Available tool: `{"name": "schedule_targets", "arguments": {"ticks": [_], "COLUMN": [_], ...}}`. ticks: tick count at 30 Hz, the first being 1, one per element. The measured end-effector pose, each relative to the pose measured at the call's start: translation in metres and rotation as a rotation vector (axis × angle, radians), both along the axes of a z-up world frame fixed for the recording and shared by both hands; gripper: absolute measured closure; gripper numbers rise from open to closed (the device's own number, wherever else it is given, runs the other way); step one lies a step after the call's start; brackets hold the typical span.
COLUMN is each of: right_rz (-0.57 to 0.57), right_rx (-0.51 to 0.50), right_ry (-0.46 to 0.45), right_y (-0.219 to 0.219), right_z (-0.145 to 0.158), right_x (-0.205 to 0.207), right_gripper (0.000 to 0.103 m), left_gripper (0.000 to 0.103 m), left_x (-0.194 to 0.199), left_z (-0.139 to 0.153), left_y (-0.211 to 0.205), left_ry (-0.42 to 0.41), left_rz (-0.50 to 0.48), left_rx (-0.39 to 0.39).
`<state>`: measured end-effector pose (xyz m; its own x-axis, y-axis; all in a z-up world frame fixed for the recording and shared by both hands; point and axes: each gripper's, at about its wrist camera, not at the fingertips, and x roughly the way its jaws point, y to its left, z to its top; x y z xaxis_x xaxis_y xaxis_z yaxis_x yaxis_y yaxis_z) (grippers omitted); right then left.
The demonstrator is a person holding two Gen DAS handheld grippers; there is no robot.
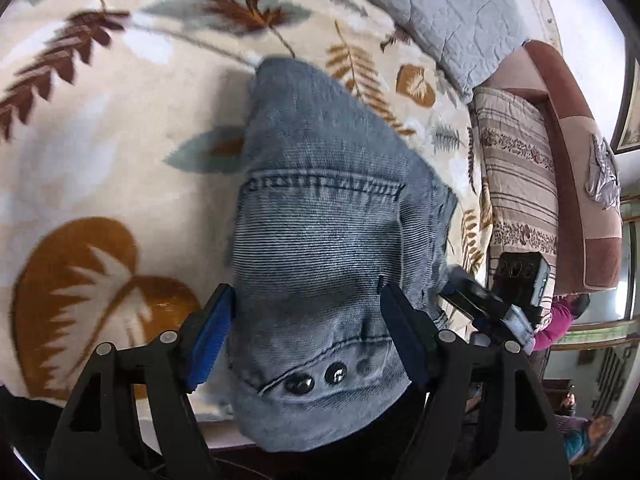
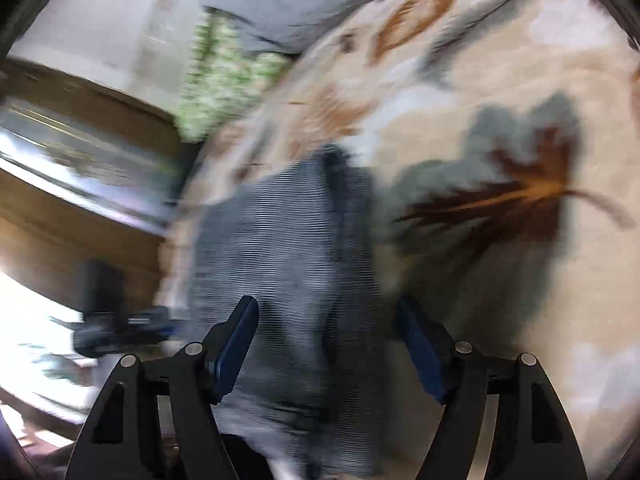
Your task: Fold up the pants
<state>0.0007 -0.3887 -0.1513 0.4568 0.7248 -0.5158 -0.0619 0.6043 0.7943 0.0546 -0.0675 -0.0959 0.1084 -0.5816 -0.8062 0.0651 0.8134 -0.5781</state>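
The pants are faded blue jeans (image 1: 320, 216) lying in a folded bundle on a cream blanket with leaf prints (image 1: 100, 128). The end with the pocket and two dark rivets hangs over the bed's near edge. My left gripper (image 1: 306, 328) is open, its blue-padded fingers either side of the denim just above the rivets. In the blurred right wrist view the jeans (image 2: 288, 248) lie between the fingers of my right gripper (image 2: 326, 340), which is open too. The right gripper also shows in the left wrist view (image 1: 480, 300), at the jeans' right edge.
A grey quilted pillow (image 1: 448, 12) and a striped folded quilt (image 1: 516, 168) lie at the bed's far right, by a brown padded headboard (image 1: 576, 152). The right wrist view shows a wooden frame (image 2: 80, 216) and window past the bed's left edge, and the left gripper (image 2: 116, 320).
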Motion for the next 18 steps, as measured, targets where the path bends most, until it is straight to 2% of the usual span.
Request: {"name": "schedule_targets", "arguments": {"ticks": [1, 3, 7, 12, 15, 16, 18], "right_rz": [0.034, 0.076, 0.102, 0.129, 0.099, 0.088, 0.079], "right_rx": [0.063, 0.068, 0.069, 0.013, -0.002, -0.014, -0.063], "right_ry": [0.004, -0.009, 0.015, 0.0, 0.015, 0.021, 0.028], "right_y": [0.003, 0.009, 0.01, 0.015, 0.018, 0.019, 0.027], "right_z": [-0.003, -0.004, -0.009, -0.007, -0.005, -0.003, 0.003], "right_x": [0.001, 0.003, 0.01, 0.009, 0.01, 0.01, 0.009], "right_gripper": [0.021, 0.018, 0.018, 0.017, 0.017, 0.017, 0.021], "left_gripper": [0.024, 0.022, 0.019, 0.017, 0.017, 0.019, 0.039], "left_x": [0.001, 0.004, 0.007, 0.006, 0.004, 0.003, 0.0], "left_z": [-0.003, -0.013, -0.025, -0.024, -0.021, -0.02, -0.016], "left_y": [-0.004, -0.007, 0.001, -0.001, -0.005, -0.005, -0.006], "left_ry": [-0.001, 0.023, 0.07, 0.062, 0.049, 0.048, 0.05], "left_rz": [-0.008, -0.019, 0.01, 0.0, -0.004, -0.008, 0.005], "left_rx": [0.006, -0.01, -0.088, -0.083, -0.067, -0.066, -0.085]}}
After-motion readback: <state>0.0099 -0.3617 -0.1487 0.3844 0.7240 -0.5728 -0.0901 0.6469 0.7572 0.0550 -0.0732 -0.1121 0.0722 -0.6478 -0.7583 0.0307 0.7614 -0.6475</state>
